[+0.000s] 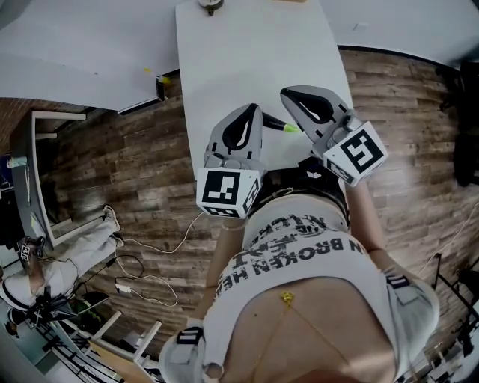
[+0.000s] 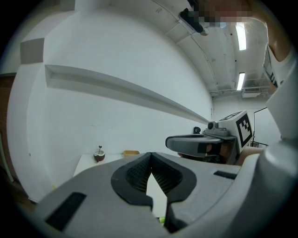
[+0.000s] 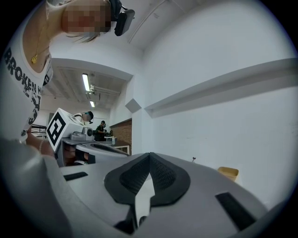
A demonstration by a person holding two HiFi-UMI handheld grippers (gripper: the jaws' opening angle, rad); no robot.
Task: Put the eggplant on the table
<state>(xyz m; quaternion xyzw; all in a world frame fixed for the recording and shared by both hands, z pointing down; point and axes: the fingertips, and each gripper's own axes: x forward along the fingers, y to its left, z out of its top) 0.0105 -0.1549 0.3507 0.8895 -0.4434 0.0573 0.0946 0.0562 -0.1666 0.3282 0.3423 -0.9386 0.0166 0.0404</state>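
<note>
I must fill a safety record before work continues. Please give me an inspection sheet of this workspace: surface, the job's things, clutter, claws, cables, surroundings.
Surface: long white rectangular table, mostly bare.
Job's things: dark slim thing with a green end, probably the eggplant, seems to lie at the table's near end between the claws; mostly hidden.
Clutter: small round brown object and tan box at the table's far end.
Grippers: left claw and right claw both shut, empty, side by side over the near end.
Cables: thin white cables on the floor, left of the person.
Surroundings: brown wooden plank floor.
</note>
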